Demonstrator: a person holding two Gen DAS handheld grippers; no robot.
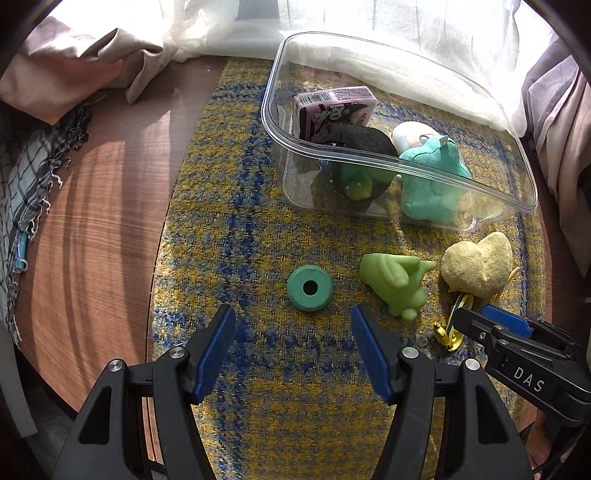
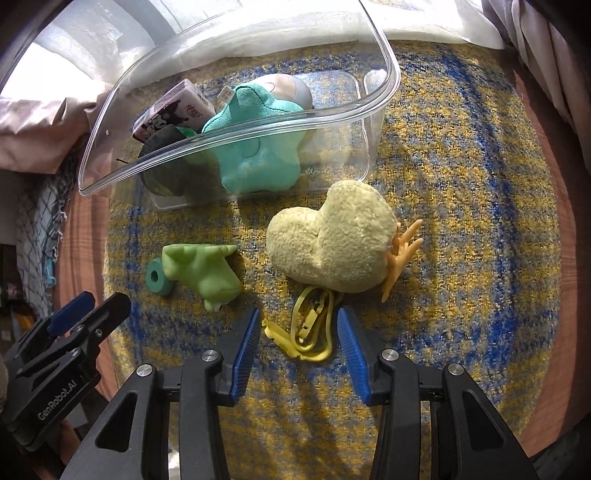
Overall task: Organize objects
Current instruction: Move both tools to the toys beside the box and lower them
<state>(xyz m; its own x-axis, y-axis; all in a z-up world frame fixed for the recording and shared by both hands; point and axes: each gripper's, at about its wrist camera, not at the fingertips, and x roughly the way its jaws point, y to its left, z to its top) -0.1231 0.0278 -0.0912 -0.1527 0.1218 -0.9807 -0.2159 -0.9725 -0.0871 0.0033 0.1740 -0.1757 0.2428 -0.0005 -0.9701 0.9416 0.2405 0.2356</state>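
Both my grippers hang spread wide and hold nothing, above a yellow-and-blue woven rug (image 1: 236, 229) on a wooden floor (image 1: 96, 229).

Left gripper (image 1: 293, 330) faces a teal foam ring (image 1: 309, 288), hole upward. Right gripper (image 2: 297, 334) straddles a yellow strap (image 2: 308, 332), apart from it. Beyond: green rubber toy (image 2: 201, 271), long axis lying left-right; cream heart plush (image 2: 328, 240); clear bin (image 1: 369, 199) holding a teal star plush (image 2: 255, 151). Curtains (image 1: 369, 22) blur behind.
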